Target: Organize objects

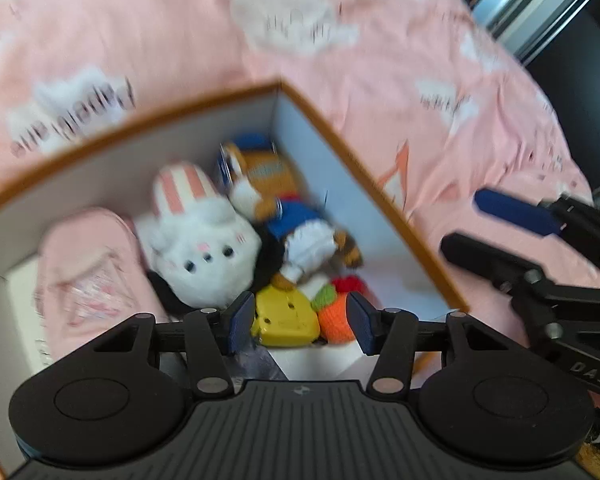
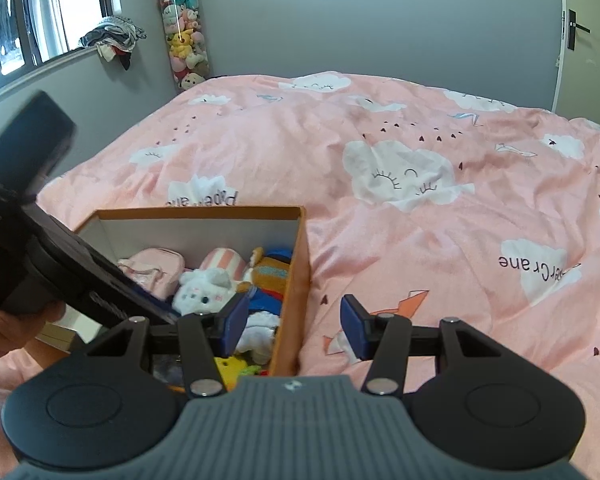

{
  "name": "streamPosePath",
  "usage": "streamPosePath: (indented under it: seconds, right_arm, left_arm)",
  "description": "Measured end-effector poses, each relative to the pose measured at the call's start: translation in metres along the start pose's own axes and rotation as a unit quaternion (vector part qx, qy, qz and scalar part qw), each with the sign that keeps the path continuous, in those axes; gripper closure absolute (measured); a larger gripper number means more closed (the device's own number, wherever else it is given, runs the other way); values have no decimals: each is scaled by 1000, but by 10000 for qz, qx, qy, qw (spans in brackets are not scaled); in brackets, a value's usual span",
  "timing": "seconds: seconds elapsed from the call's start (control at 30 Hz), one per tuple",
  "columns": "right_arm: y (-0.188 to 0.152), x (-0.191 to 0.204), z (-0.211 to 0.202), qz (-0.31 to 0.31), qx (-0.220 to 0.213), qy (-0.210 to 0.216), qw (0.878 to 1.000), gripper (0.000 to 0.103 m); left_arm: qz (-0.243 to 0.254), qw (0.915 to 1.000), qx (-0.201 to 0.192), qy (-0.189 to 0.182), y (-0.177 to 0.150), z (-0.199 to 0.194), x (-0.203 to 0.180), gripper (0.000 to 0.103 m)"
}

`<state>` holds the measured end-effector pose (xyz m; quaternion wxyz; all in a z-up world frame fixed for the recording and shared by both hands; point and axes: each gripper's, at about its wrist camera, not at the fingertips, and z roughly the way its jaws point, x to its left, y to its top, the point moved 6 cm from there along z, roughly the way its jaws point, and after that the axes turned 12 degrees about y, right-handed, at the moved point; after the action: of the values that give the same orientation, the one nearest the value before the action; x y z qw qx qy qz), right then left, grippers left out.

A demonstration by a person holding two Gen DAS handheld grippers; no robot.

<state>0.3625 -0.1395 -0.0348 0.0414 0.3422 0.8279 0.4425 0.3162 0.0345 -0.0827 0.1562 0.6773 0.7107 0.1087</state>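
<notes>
Left wrist view: ahead of the left gripper point(image 1: 298, 326) spreads the pink cloud-print quilted bed point(image 1: 380, 60), and right below it sits the orange-rimmed white cardboard box point(image 1: 332, 128), holding a pink fabric backpack point(image 1: 88, 264), a white plush bunny with striped ears point(image 1: 200, 240), a blue-and-orange plush duck point(image 1: 268, 184) and a yellow plastic toy point(image 1: 286, 318). Both grippers stand open and empty; the right gripper point(image 2: 294, 324) hovers beside the box's right wall. Likely a release just ended; lift straight, avoiding the rim.

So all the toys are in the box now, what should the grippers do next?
Probably lift the left gripper up and out of the box. It is open and holds nothing, the toys like the white bunny already lie inside, and no loose toys show on the bedspread.
</notes>
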Motion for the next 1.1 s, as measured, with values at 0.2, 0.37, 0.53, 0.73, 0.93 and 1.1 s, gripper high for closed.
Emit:
streamPosePath:
  seconds: [0.2, 0.37, 0.53, 0.73, 0.93, 1.1]
  right_arm:
    - [10, 30, -18, 56, -173, 337, 9993, 39]
    - [21, 63, -33, 1, -349, 574, 9977, 31]
    - [30, 90, -44, 25, -620, 597, 9963, 22]
    - [20, 116, -57, 20, -940, 479, 9944, 20]
    - [1, 128, -56, -106, -970, 315, 9947, 17]
    - [-9, 127, -44, -100, -841, 209, 9962, 16]
  left_arm:
    - [-211, 9870, -1419, 722, 0, -62, 0, 42]
    - [-475, 9599, -2367, 1426, -16, -119, 15, 42]
    - [-764, 9253, -2995, 2196, -40, -157, 27, 37]
    - [-968, 9080, -3090, 2658, -64, -162, 31, 35]
    - [-1368, 9171, -2909, 2357, -86, -145, 37, 35]
    - [-1468, 9260, -2614, 2296, -100, -127, 39, 35]
